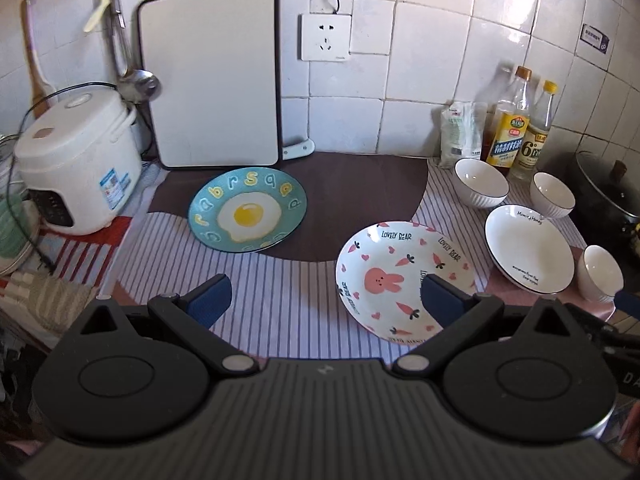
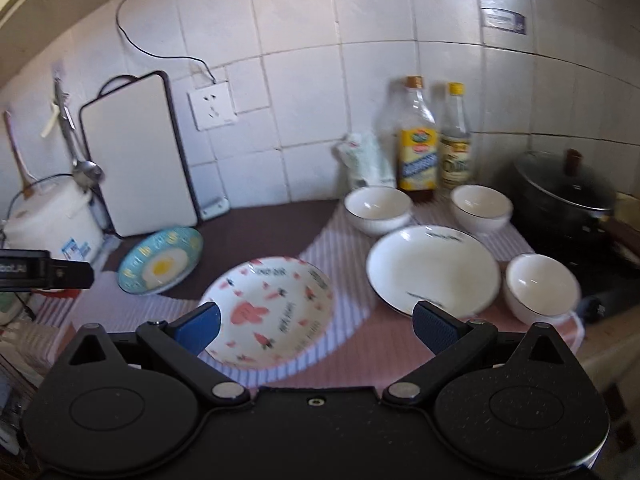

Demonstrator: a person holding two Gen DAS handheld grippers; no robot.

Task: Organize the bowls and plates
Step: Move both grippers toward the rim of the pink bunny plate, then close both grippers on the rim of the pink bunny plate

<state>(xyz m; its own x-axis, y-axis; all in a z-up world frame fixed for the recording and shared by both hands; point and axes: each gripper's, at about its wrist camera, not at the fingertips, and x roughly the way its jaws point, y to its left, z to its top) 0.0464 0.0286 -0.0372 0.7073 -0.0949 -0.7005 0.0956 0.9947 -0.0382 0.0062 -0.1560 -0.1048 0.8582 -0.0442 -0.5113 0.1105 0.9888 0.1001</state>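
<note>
On the striped counter cloth lie a blue fried-egg plate [image 1: 247, 210] [image 2: 160, 261], a pink rabbit plate [image 1: 402, 280] [image 2: 272, 312] and a white plate [image 1: 528, 248] [image 2: 432, 268]. Three white bowls stand around the white plate: back left [image 1: 480, 182] [image 2: 378, 209], back right [image 1: 553, 195] [image 2: 481, 208] and front right [image 1: 600, 273] [image 2: 540, 288]. My left gripper [image 1: 324, 300] is open and empty, above the cloth just left of the rabbit plate. My right gripper [image 2: 316, 326] is open and empty, between the rabbit plate and the white plate.
A rice cooker [image 1: 76, 160] and a cutting board [image 1: 210, 80] stand at the back left. Bottles [image 1: 514, 120] and a packet [image 1: 460, 136] line the back wall. A black pot [image 2: 568, 192] sits on the stove at the right.
</note>
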